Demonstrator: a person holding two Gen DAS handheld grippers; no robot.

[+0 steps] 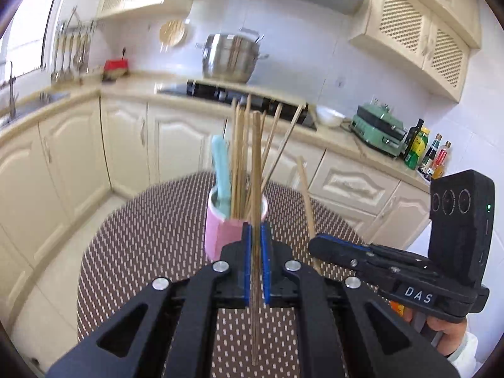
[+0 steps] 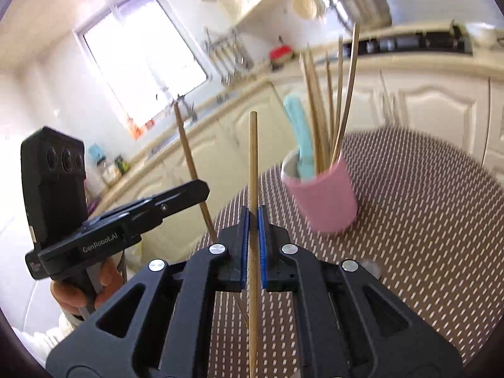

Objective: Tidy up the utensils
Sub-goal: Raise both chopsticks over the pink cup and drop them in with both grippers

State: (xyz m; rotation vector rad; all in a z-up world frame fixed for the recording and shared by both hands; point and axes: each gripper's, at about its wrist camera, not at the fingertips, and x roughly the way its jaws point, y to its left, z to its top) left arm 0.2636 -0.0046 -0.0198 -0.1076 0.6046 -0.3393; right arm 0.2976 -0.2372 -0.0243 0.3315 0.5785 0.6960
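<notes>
Left wrist view: left tool (image 1: pixel 256 261), jaws clenched on one upright wooden chopstick (image 1: pixel 256 170), level and aimed across the desk (image 1: pixel 151 239). Pink cup (image 1: pixel 231 230), just beyond the tool tips, well in from the desk's edges, holding a bundle of chopsticks (image 1: pixel 242 154) and a light blue utensil (image 1: pixel 222 173). Right tool (image 1: pixel 327 247) enters from the right, gripping a second chopstick (image 1: pixel 307 195) that leans slightly; a hand (image 1: pixel 447 330) holds its grip. Right wrist view: right tool (image 2: pixel 253 230), pads closed on its chopstick (image 2: pixel 253 163), held vertical, the tool tilted so the scene slants. Pink cup (image 2: pixel 324 201) ahead and to the right on the patterned desk (image 2: pixel 425 220), well inside its edge. Left tool (image 2: pixel 201 190) at the left, holding its chopstick (image 2: pixel 189 154), the person's hand (image 2: pixel 94 283) below. Risks: both sticks are near one another and near the cup, so they may cross or strike the standing bundle; a low pass could tip the cup; each stick is held on a short stretch of its length and may pivot.
</notes>
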